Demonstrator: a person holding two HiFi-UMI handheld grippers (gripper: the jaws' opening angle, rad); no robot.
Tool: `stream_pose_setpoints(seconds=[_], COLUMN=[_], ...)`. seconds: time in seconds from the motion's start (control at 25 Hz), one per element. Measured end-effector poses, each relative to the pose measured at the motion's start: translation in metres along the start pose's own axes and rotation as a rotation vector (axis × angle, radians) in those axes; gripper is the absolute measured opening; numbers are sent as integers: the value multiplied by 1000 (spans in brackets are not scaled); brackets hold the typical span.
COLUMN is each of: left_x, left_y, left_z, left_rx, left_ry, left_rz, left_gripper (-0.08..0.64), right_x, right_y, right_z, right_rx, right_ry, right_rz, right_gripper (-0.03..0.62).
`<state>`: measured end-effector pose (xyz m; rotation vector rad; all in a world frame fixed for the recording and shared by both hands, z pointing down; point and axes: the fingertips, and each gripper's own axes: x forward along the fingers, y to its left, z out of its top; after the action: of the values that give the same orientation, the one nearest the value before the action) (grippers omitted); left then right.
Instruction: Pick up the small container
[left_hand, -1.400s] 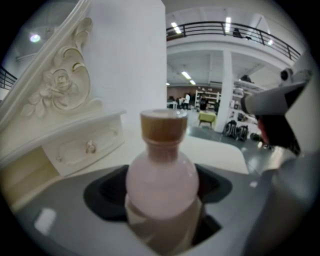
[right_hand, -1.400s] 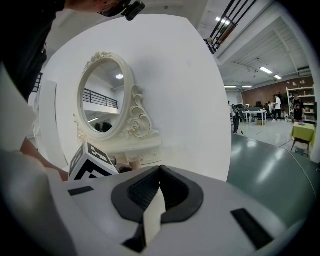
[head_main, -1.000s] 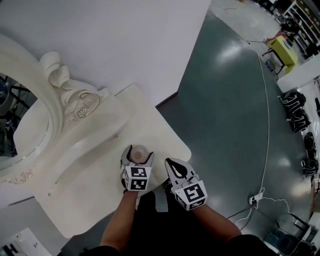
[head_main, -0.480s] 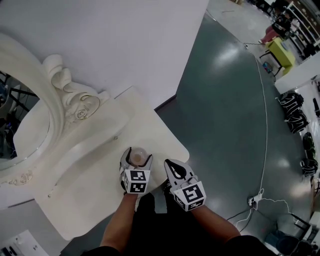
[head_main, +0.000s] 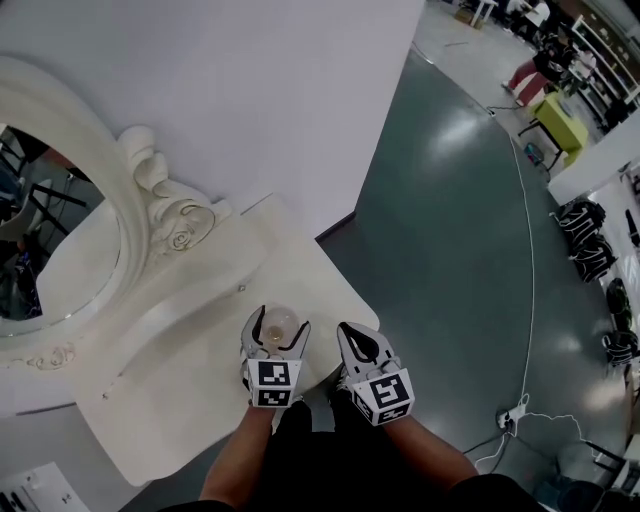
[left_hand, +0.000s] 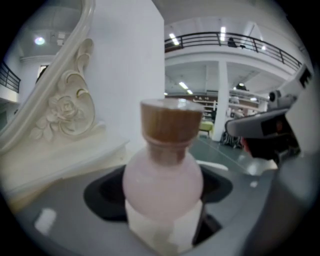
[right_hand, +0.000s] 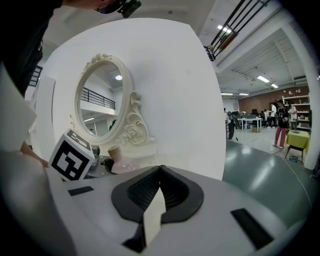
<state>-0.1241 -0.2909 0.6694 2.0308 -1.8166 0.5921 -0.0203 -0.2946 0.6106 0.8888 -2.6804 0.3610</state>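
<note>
Gripping the small bottle (left_hand: 162, 180) round its bulging belly, your left gripper (head_main: 276, 332) is clamped on it at lower centre of the head view, over the white table (head_main: 180, 400). Your right gripper (head_main: 352, 338) is pinched together, empty. That curved body may slip or tip if you tilt or ease off.

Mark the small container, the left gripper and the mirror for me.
small container (left_hand: 162, 177), left gripper view, on its pink body.
left gripper (head_main: 277, 325), head view, between its fingertips.
mirror (head_main: 50, 230), head view, on the glass.
</note>
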Motion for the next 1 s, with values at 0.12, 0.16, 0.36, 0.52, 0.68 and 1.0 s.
stream_pose_setpoints(seconds=[0.12, 0.16, 0.36, 0.52, 0.68, 1.0], left_x=[-11, -15, -36, -50, -59, -77], left_y=[3, 4, 6, 9, 12, 12], left_z=[21, 28, 68, 96, 119, 164], left_rx=[10, 13, 25, 44, 56, 87], left_ry=[-38, -51, -131, -188, -238, -330], left_rz=[8, 11, 23, 33, 36, 54], left_gripper=[402, 402, 402, 402, 402, 402], right_x=[0, 0, -3, -5, -8, -20], right_y=[0, 0, -2, -3, -5, -16], right_z=[15, 20, 49, 76, 104, 148], right_rx=[-13, -19, -59, -87, -115, -76], right_ry=[-23, -32, -85, -136, -193, -300], right_rz=[-4, -4, -13, -18, -19, -30], right_gripper=[6, 6, 6, 6, 6, 6])
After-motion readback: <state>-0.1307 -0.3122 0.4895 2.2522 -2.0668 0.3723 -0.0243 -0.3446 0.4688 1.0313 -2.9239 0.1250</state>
